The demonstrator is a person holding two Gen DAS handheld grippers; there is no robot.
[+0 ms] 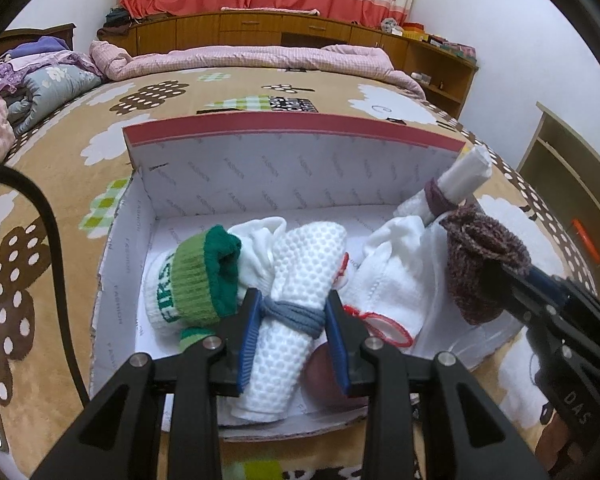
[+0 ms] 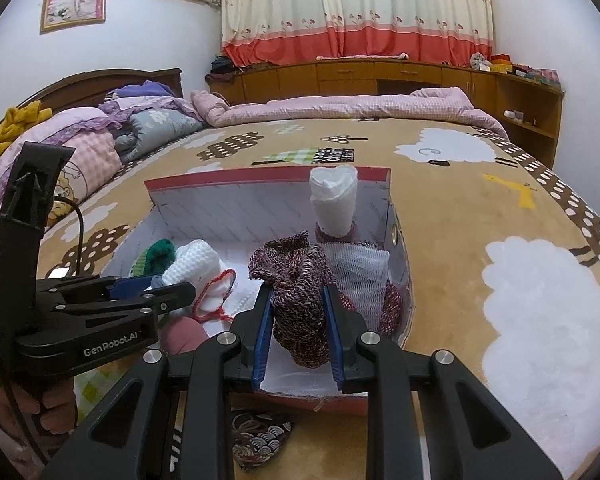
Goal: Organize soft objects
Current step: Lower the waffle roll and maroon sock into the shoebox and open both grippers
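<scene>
Cardboard is sagging a little along the shoe box, which is sitting open on the sheep-print bedspread and taking in the soft bundles. Inside it, the left gripper is squeezing a white waffle-weave towel roll just below its grey tie, jaws nearly closed. That roll is looking light and springy; the tied waist is the sensible place to hold, since the loose ends would be unrolling. Over the box's right side, the right gripper is pinching a maroon knitted piece, jaws narrowed on its middle. Knit like this is limp and stretchy, so it is going to droop either side of the pads. Hard to make out: a pinkish rounded thing under the left jaws, and whatever the white mesh cloth is covering.
</scene>
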